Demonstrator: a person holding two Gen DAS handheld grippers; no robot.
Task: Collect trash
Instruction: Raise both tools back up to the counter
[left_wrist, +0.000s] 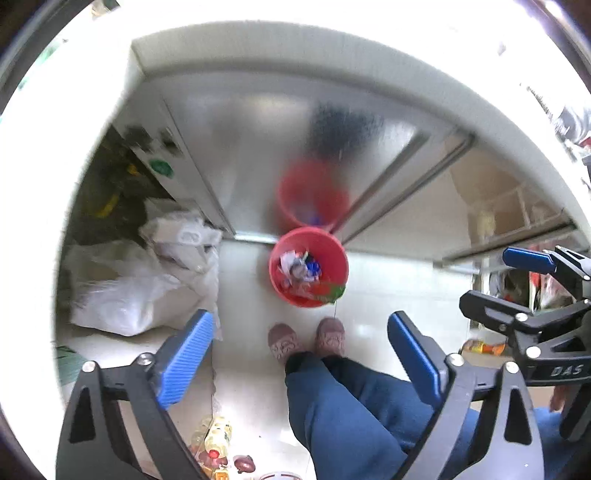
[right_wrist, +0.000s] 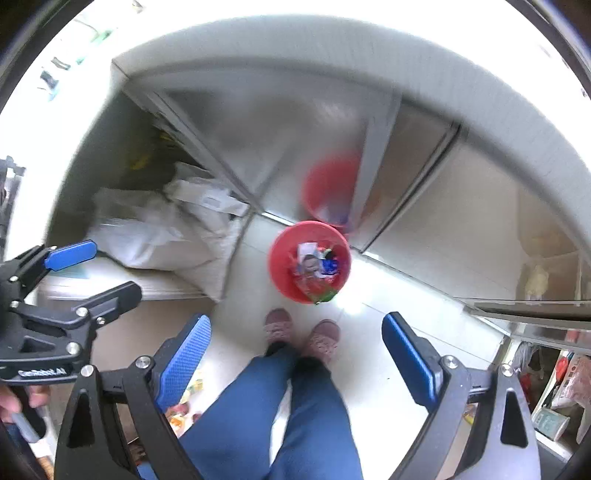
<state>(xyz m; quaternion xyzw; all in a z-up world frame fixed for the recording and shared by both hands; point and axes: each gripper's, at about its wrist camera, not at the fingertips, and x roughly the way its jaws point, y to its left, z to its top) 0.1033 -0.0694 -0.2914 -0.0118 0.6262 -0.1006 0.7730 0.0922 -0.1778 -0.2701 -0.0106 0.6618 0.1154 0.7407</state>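
We hold the left gripper (left_wrist: 301, 354) and right gripper (right_wrist: 297, 352) with fingers wide, empty. The red bin (left_wrist: 308, 266) of trash (left_wrist: 301, 267) stands on the floor (left_wrist: 373, 291) ahead, well beyond both, against the steel cabinet (left_wrist: 258, 147).

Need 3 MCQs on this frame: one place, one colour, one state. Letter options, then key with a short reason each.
1. Where does the bucket stand?
A. on a counter
B. on the floor, ahead of the person's slippers
C. in a gripper

2. What colour is the bucket?
A. red
B. green
C. black

3. How is the left gripper?
A. shut on a bottle
B. shut, nothing held
C. open, nothing held

Key:
1 B, it sits on the pale floor beyond the toes, by the metal cabinet.
2 A, red wall and rim.
3 C, blue pads stand wide apart; the right gripper likewise.
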